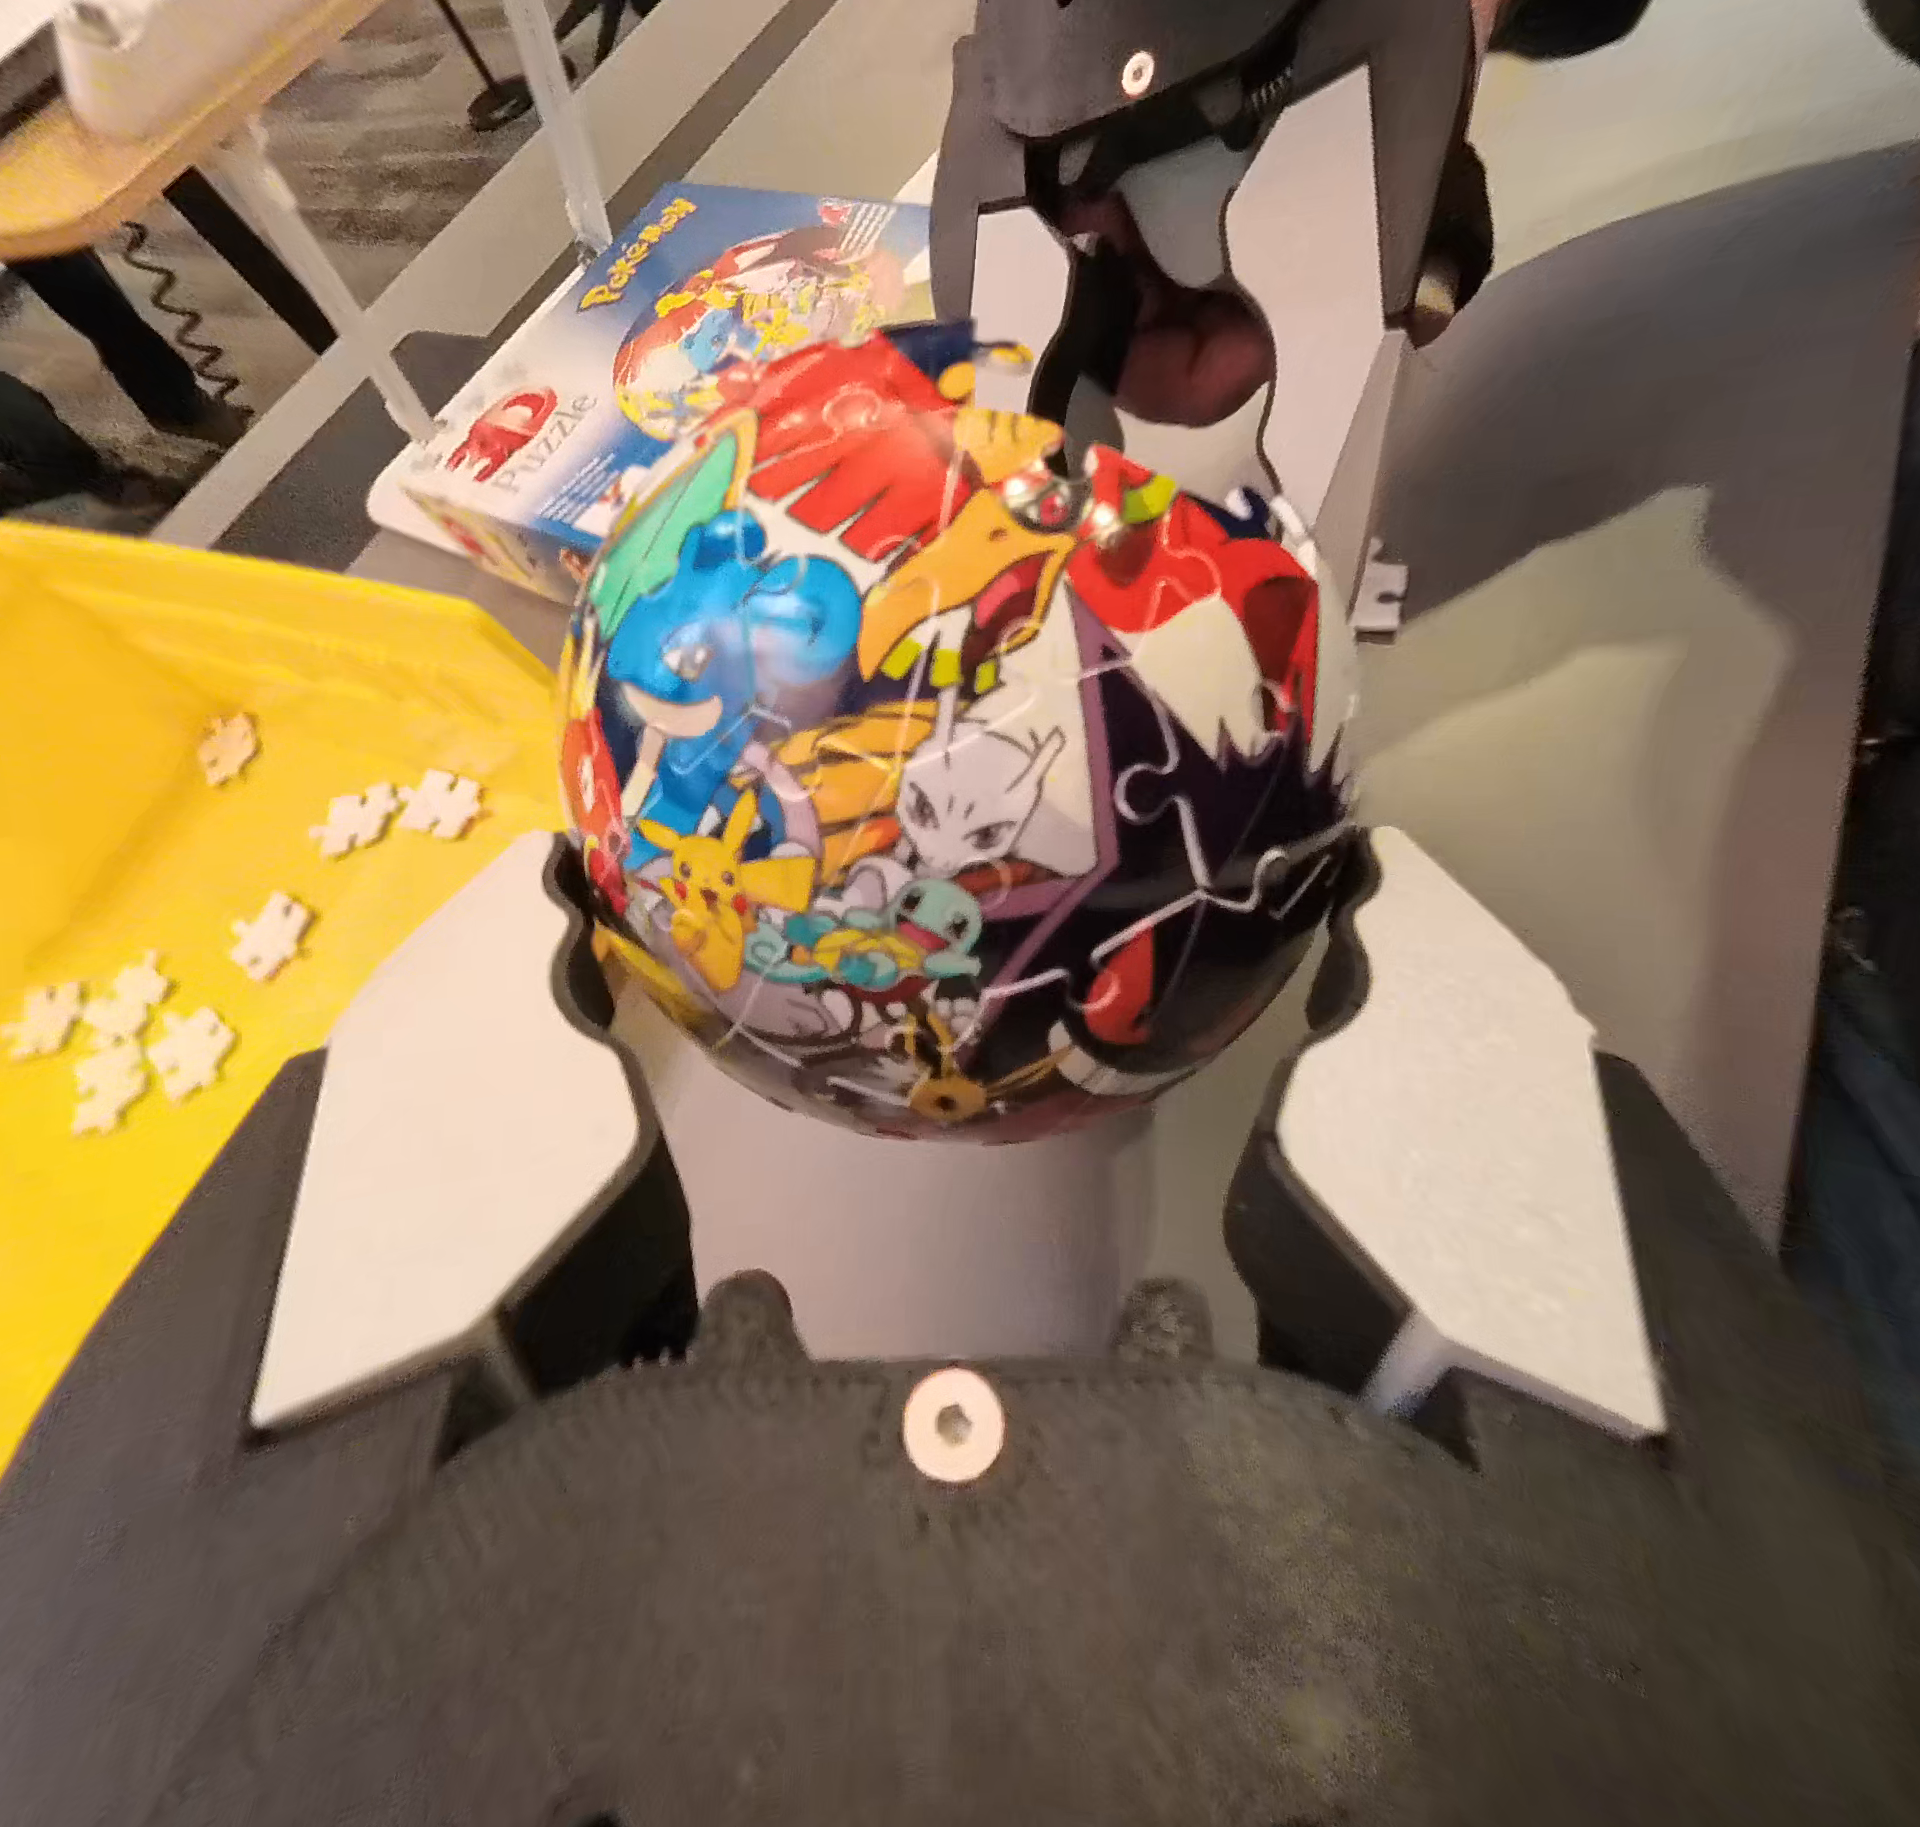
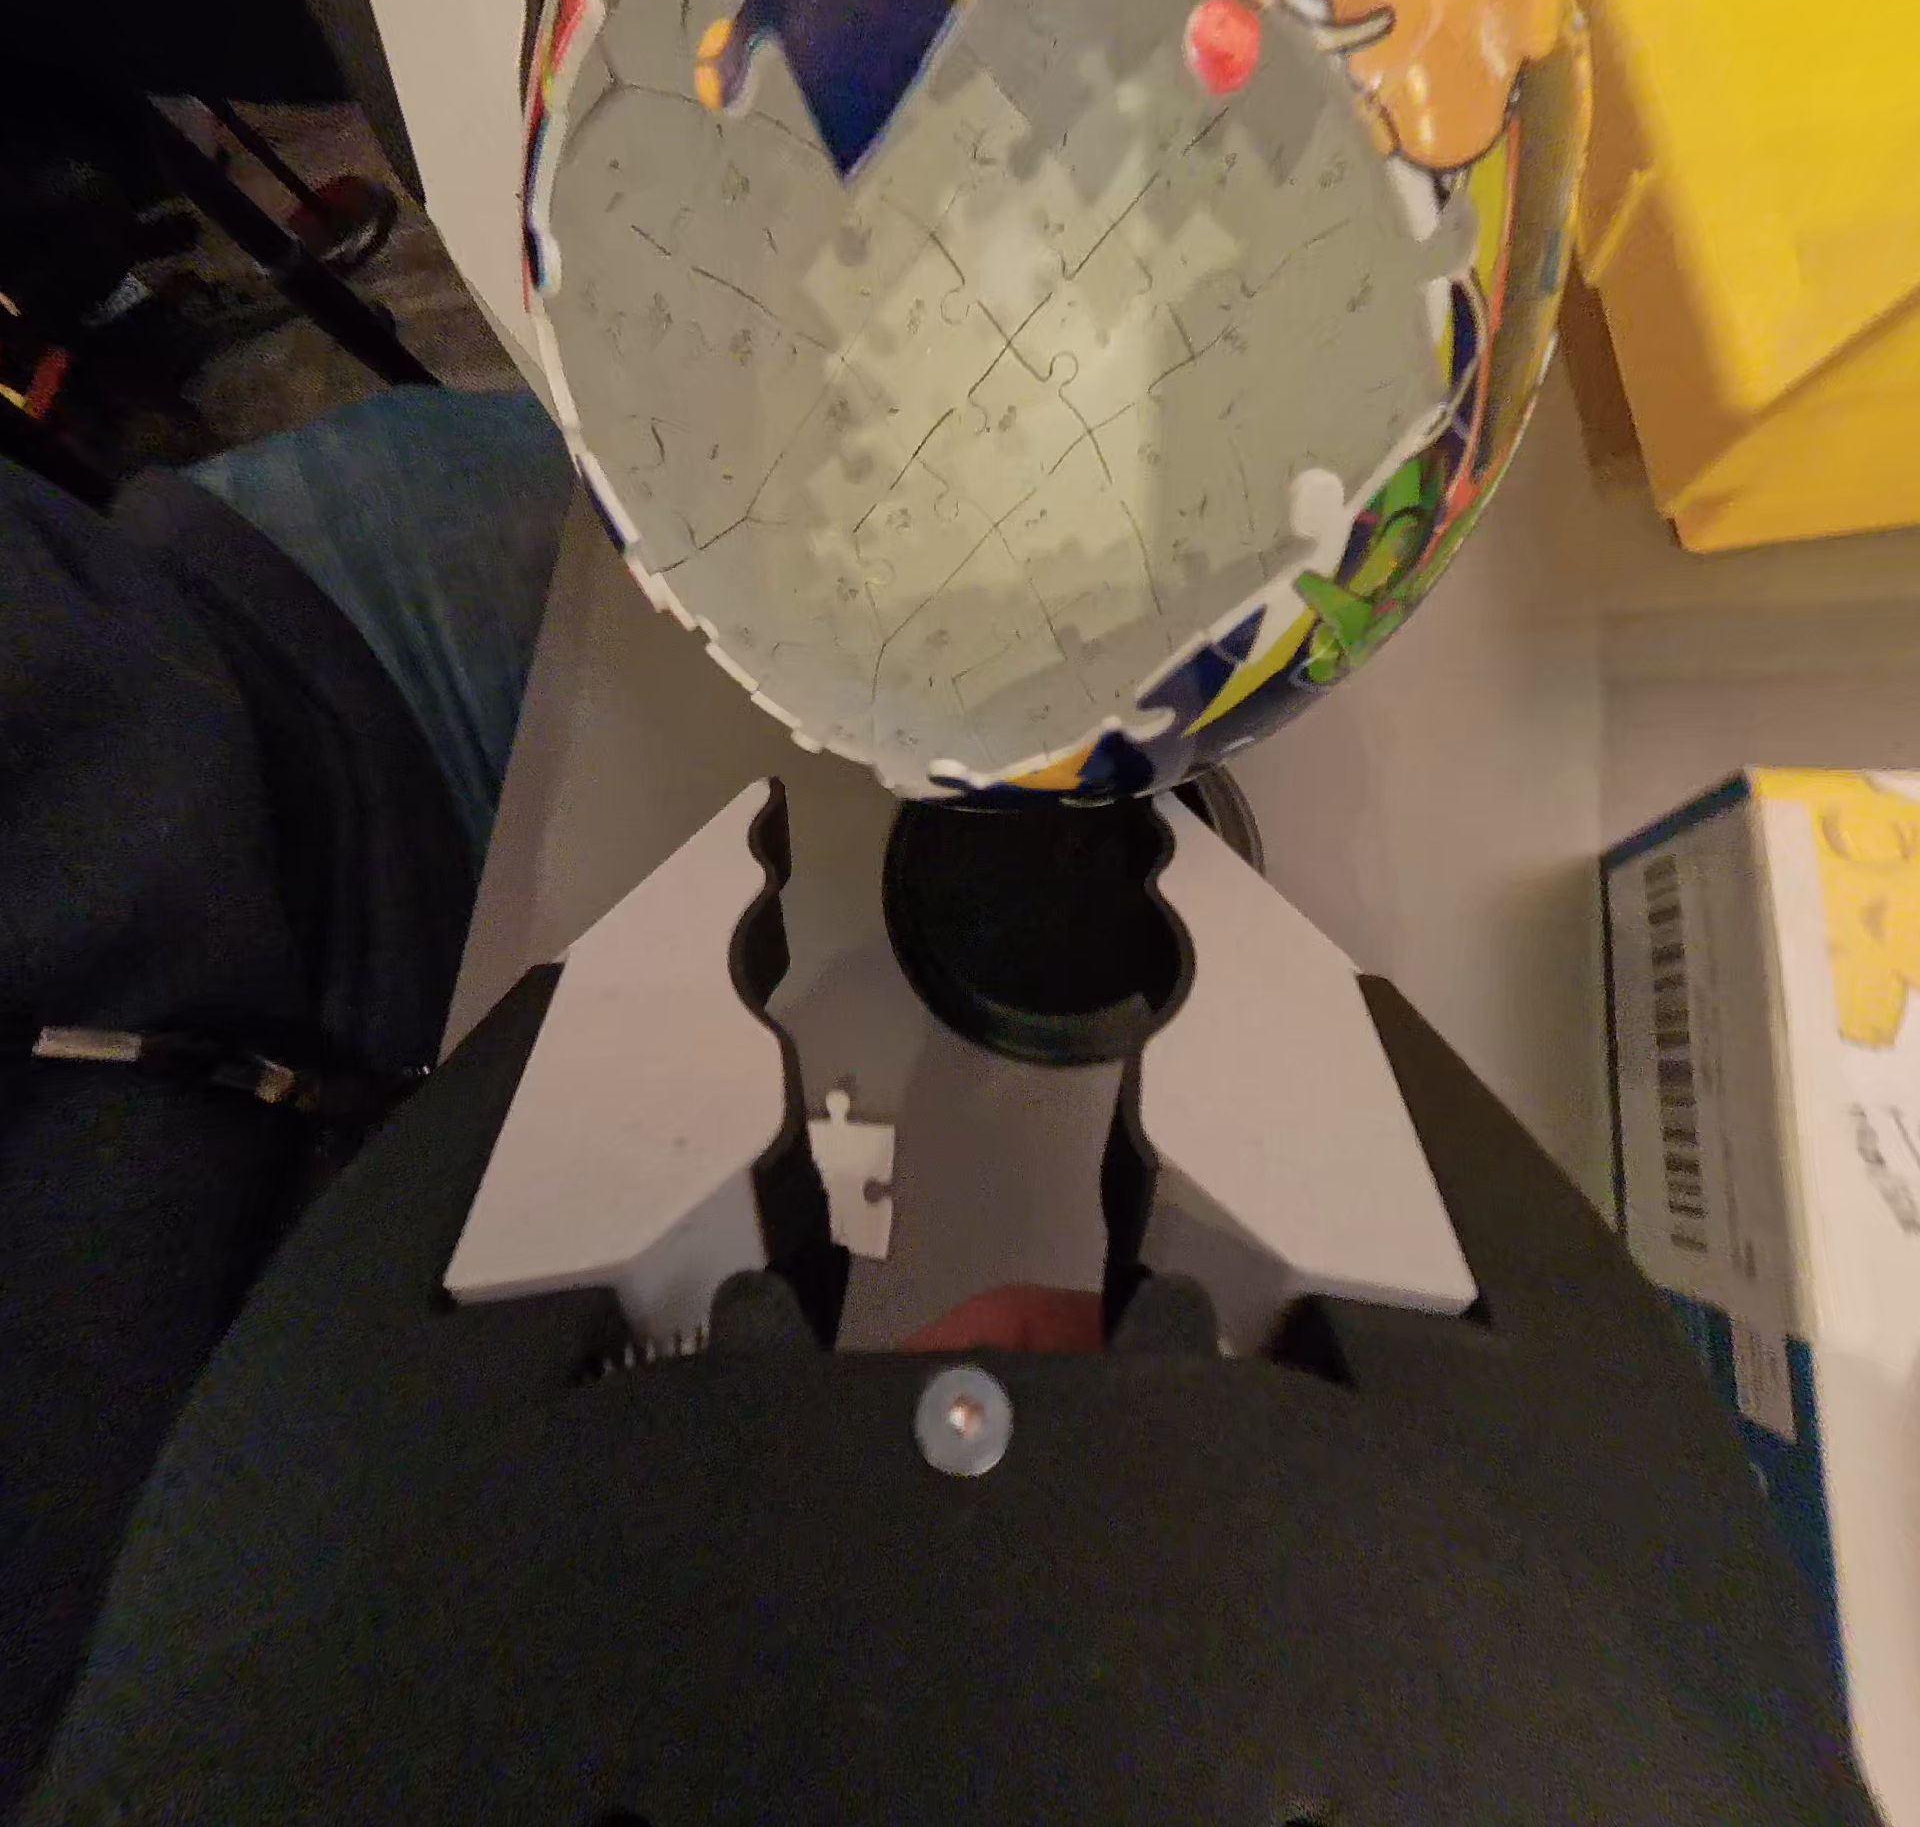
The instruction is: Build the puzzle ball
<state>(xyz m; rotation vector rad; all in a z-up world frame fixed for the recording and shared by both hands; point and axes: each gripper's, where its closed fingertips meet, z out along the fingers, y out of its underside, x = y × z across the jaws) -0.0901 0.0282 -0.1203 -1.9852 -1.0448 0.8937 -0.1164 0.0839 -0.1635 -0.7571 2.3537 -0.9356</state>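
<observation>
Puzzle ball (image 1: 956, 769) sits clamped between my left fingers (image 1: 582, 930) above the worktop (image 1: 935, 1247). My right fingers (image 2: 764, 904) stand apart holding nothing, just below the ball's gap, with a loose piece (image 2: 857, 1180) on the worktop between them.

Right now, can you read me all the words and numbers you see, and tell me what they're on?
I don't read writing out loud, but here is where it sits.
Blue and white cardboard puzzle box: big printed words on its lid, clear.
White side of a box with a barcode: small print, blurred.
Grey inner backs of the colourful puzzle ball: tiny marks, too small to read.
</observation>
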